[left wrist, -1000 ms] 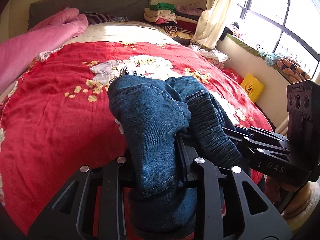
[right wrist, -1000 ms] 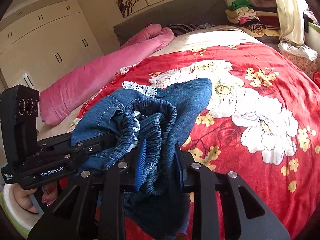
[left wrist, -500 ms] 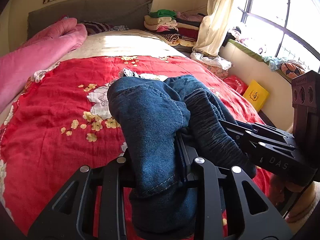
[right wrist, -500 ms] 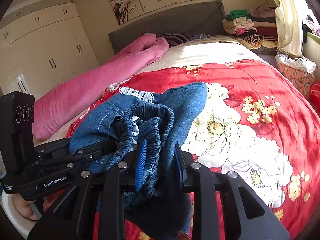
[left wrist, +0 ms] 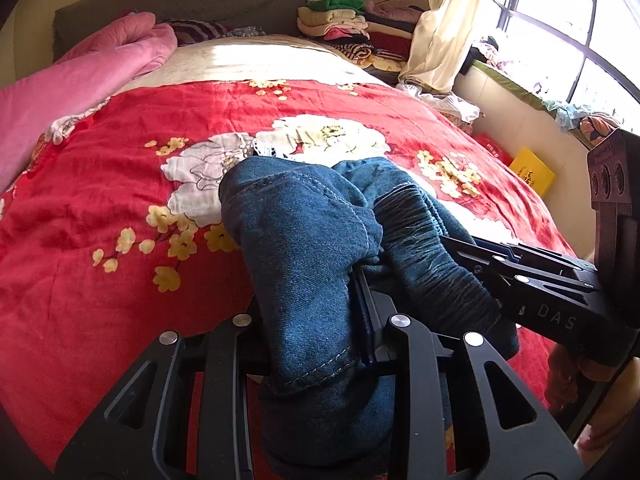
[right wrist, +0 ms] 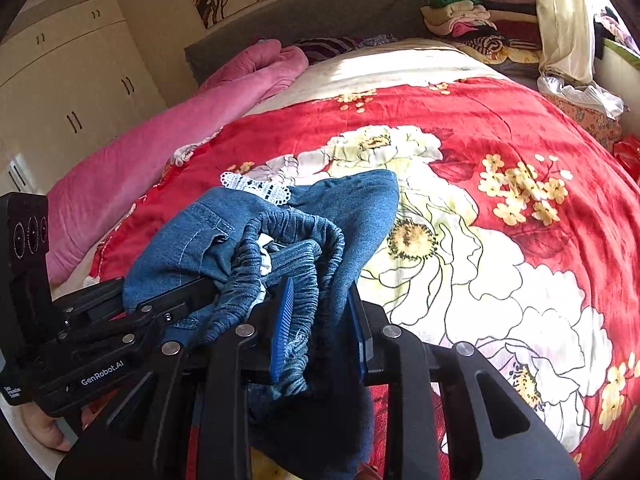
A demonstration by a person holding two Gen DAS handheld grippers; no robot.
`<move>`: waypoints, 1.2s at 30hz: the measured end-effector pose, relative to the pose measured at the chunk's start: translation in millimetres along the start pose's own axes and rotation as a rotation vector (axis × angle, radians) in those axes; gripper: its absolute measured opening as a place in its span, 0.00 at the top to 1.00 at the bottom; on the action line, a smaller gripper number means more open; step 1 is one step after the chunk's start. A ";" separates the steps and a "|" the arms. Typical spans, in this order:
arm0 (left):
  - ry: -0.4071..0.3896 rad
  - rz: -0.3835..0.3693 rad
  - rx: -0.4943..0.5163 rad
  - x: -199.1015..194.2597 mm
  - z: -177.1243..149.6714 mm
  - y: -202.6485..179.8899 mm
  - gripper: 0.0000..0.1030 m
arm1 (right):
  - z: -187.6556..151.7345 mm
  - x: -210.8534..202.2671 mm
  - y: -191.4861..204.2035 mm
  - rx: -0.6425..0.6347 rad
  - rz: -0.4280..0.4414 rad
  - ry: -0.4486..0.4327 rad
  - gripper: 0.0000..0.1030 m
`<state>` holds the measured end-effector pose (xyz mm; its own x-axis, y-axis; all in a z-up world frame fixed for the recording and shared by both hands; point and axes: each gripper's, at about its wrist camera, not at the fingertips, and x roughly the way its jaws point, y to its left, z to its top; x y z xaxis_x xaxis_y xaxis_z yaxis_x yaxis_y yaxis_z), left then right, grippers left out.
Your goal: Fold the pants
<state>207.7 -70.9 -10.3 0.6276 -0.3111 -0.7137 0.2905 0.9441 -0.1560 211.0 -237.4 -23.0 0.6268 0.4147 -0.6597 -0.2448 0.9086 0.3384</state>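
The pants [left wrist: 304, 240] are blue denim with an elastic waistband [right wrist: 296, 276], bunched up over a red flowered bedspread [left wrist: 100, 220]. My left gripper [left wrist: 312, 320] is shut on a thick fold of the denim. My right gripper [right wrist: 318, 320] is shut on the gathered waistband; it also shows at the right of the left wrist view [left wrist: 532, 280]. The left gripper shows at the left of the right wrist view [right wrist: 100, 320]. Both hold the pants side by side, close together. A white lace trim [right wrist: 256, 190] peeks out behind the denim.
A pink quilt [right wrist: 168, 132] lies along the left of the bed. Folded clothes [left wrist: 344, 20] are stacked by the grey headboard [right wrist: 320, 12]. A window and curtain [left wrist: 448, 20] are at the right, with a yellow box [left wrist: 534, 172] on the floor.
Both grippers, holding the pants, dipped back toward the bedspread after rising half a second ago. The grips have not changed.
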 end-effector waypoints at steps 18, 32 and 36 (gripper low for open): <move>0.031 0.043 -0.068 11.4 -18.2 23.3 0.40 | -10.2 10.1 -19.5 0.066 -0.053 0.045 0.41; -0.004 0.058 -0.063 -13.9 -15.3 19.9 0.34 | -10.2 -12.3 -18.9 0.081 -0.068 0.015 0.24; -0.011 0.065 -0.066 -19.3 -16.0 19.3 0.31 | -12.0 -27.3 -19.8 0.078 -0.071 -0.008 0.21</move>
<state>189.6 -44.9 -10.5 0.6519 -0.2494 -0.7161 0.2007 0.9674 -0.1542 189.8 -266.1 -19.7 0.6468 0.3485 -0.6784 -0.1415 0.9289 0.3423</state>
